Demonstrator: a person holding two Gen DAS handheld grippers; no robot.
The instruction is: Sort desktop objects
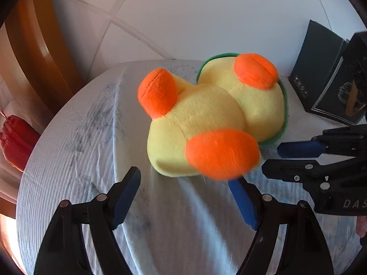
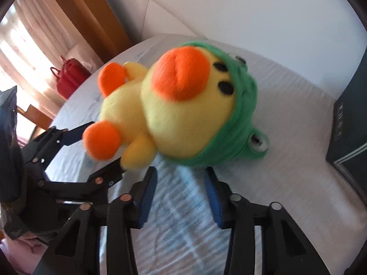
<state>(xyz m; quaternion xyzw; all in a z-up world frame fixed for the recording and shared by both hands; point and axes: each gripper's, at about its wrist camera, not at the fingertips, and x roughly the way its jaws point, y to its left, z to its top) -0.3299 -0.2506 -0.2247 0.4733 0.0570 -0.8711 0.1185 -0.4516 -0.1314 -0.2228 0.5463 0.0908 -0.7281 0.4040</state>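
We see a round table (image 1: 68, 160) under a wrinkled white cloth, with a dark box (image 1: 321, 80) standing at its far right edge, likely already set aside. At the centre a yellow plush duck (image 1: 206, 119) in a green frog hood lies on its back, orange feet toward us, blurred. Our left gripper (image 1: 185, 197) sits spread wide just before the feet, seemingly ready to close on them. Our right gripper (image 2: 181, 197) is also spread, empty, beside the hooded head.
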